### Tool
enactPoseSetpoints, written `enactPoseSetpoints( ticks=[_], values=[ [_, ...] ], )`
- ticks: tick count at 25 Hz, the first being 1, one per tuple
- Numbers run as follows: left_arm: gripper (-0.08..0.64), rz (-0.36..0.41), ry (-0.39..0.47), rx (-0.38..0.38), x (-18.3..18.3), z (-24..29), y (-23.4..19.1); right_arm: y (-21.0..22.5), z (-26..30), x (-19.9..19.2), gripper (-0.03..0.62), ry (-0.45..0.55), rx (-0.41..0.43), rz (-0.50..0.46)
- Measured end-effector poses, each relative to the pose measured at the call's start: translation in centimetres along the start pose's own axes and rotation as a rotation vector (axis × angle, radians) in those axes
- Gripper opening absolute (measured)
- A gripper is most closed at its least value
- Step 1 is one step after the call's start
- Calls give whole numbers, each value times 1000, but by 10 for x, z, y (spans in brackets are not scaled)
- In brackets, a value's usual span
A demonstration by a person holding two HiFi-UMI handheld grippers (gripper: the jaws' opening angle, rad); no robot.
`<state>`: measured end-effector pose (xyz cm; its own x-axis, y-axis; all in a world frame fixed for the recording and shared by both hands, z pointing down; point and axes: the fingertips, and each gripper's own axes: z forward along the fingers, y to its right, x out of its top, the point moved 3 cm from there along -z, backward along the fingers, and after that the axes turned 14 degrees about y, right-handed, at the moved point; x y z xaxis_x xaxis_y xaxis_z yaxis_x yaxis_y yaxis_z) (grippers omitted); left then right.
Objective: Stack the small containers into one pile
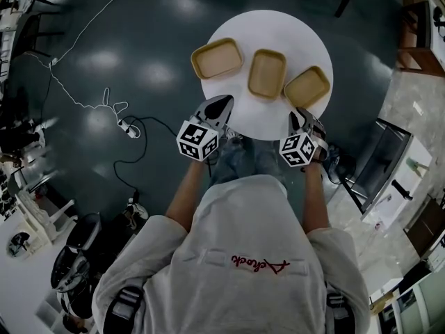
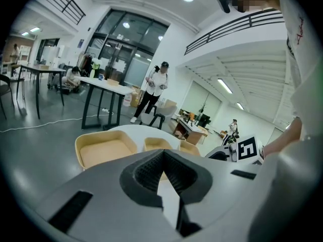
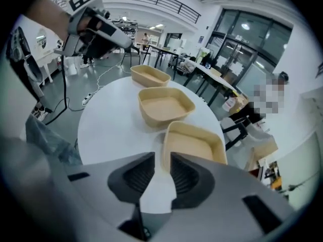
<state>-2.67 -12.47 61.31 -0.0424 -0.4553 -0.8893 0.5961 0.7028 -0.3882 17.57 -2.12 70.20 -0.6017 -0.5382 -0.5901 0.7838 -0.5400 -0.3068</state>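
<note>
Nothing is stacked yet. The right claw (image 3: 161, 164), slightly parted and empty, is aimed at the nearest container (image 3: 194, 147); the left claw (image 2: 162, 158) is held closed, empty. A grip on its rim is needed next.

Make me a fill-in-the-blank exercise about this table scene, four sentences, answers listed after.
The white table is ___ in shape. It holds ___ tan containers, none stacked. The left hand-held gripper has its jaws ___, with nothing between them. The right hand-held gripper hangs by the container on the head view's ___ side.

Missing words: round; three; shut; right.
</note>
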Motion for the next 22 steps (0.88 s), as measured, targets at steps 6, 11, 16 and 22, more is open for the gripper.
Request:
enactPoseSetpoints(
  ticks=[6,11,16,22],
  values=[
    [11,-7,-3,4,-1,-1,-2,4,10,-7,91,-45,24,-112],
    [11,-10,-7,11,-2,1,-5,8,19,-13,89,-72,68,-168],
    [11,-12,-3,15,-3,-2,-6,5,20,-17,41,-86,74,-223],
    [11,-12,3,14,-4,-2,-5,5,19,-17,37,-77,71,-249]
  ],
)
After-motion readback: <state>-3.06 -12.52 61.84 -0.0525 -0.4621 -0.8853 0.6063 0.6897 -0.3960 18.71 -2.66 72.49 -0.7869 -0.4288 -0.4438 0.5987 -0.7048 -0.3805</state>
